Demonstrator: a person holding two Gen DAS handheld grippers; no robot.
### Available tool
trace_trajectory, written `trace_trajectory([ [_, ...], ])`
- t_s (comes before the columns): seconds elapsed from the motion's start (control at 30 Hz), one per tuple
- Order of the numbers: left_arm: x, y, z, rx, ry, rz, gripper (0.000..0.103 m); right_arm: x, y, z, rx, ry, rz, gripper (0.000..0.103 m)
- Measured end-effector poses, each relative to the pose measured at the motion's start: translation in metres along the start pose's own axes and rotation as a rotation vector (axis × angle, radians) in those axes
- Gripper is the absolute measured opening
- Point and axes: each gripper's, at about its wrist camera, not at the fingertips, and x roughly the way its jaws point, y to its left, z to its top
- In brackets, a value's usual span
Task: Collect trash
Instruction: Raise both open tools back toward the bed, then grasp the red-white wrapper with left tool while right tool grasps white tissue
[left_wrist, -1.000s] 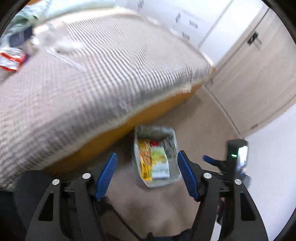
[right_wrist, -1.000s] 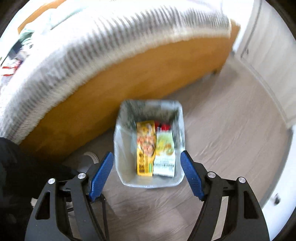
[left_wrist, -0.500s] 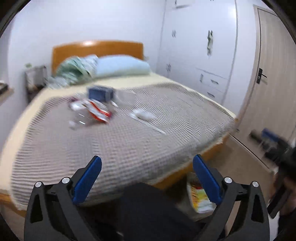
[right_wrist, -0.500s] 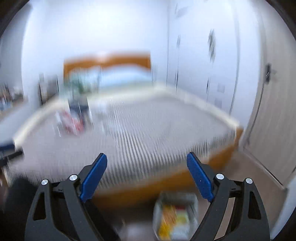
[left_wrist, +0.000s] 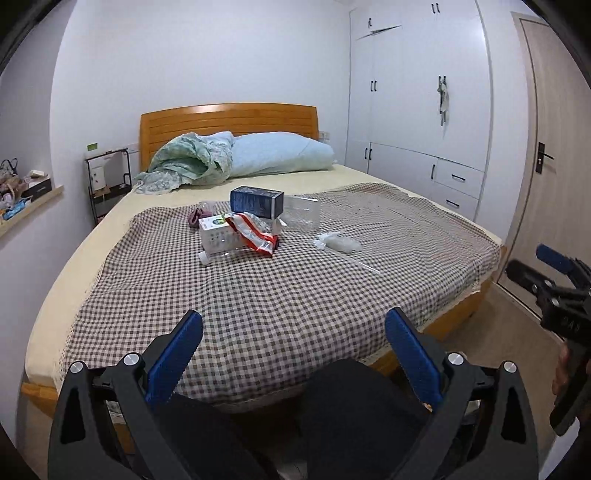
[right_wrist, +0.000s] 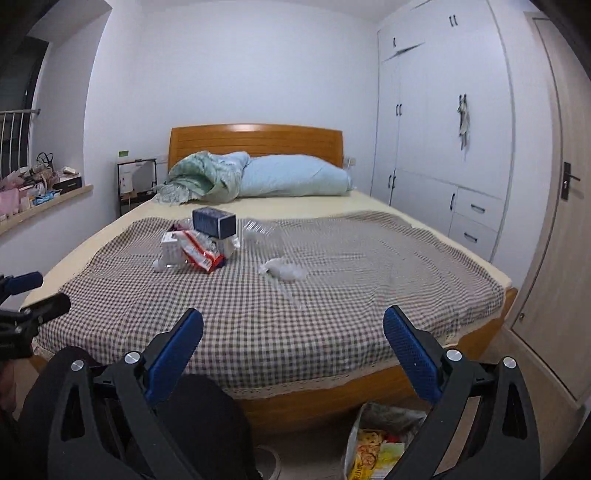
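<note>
Left wrist view: left gripper (left_wrist: 293, 341) jaws wide, empty. Trash lies mid-bed (left_wrist: 258, 295): dark blue box (left_wrist: 256, 202), long axis across the view, atop white carton (left_wrist: 218, 234) and red-white wrapper (left_wrist: 255, 236); clear plastic (left_wrist: 338, 243) to the right.

Right wrist view: right gripper (right_wrist: 293, 339) jaws just opened wide, empty. Lined bin (right_wrist: 384, 439) on the floor at the bed's foot holds wrappers.

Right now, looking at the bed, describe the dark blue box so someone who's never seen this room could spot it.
Start at the bed with the checked blanket. The trash sits in a cluster on the blanket's far part. The dark blue box lies on its side at the back of the cluster, the only dark, solid thing among white and clear packaging.
</note>
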Motion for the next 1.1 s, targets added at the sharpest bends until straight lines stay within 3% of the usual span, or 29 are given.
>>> trace_trajectory([
  [0.17,0.047,0.038,0.012,-0.046,0.000,0.004,0.096,0.033,0.013,-0.006,-0.041,0.033,-0.008,0.094],
  [0.33,0.133,0.085,0.051,-0.122,0.062,0.001,0.095,0.084,0.018,0.002,-0.040,0.081,-0.025,0.094],
  [0.43,0.182,0.111,0.071,-0.242,0.070,0.024,0.082,0.112,0.021,0.010,-0.055,0.111,-0.062,0.094],
  [0.5,0.215,0.127,0.083,-0.340,0.074,-0.015,0.070,0.127,0.022,0.015,-0.077,0.125,-0.077,0.094],
  [0.57,0.247,0.135,0.092,-0.393,0.075,-0.064,0.069,0.142,0.021,0.019,-0.082,0.143,-0.074,0.094],
  [0.77,0.338,0.145,0.111,-0.368,0.092,-0.091,0.069,0.188,0.019,0.026,-0.092,0.218,-0.048,0.094],
  [0.83,0.355,0.148,0.108,-0.384,0.090,-0.122,0.058,0.209,0.021,0.028,-0.097,0.252,-0.063,0.094],
  [0.87,0.361,0.149,0.106,-0.379,0.091,-0.135,0.045,0.220,0.022,0.029,-0.093,0.268,-0.055,0.094],
  [0.9,0.364,0.150,0.103,-0.375,0.092,-0.154,0.022,0.230,0.023,0.030,-0.087,0.279,-0.045,0.094],
  [0.93,0.368,0.151,0.099,-0.385,0.106,-0.187,0.007,0.242,0.025,0.031,-0.082,0.285,-0.039,0.094],
  [0.97,0.370,0.153,0.097,-0.390,0.114,-0.199,0.000,0.252,0.027,0.033,-0.080,0.290,-0.034,0.094],
  [1.07,0.355,0.159,0.098,-0.426,0.034,-0.186,0.000,0.287,0.032,0.040,-0.057,0.320,-0.016,0.094],
  [1.1,0.342,0.165,0.101,-0.472,-0.035,-0.216,0.000,0.300,0.034,0.043,-0.052,0.334,-0.012,0.094],
])
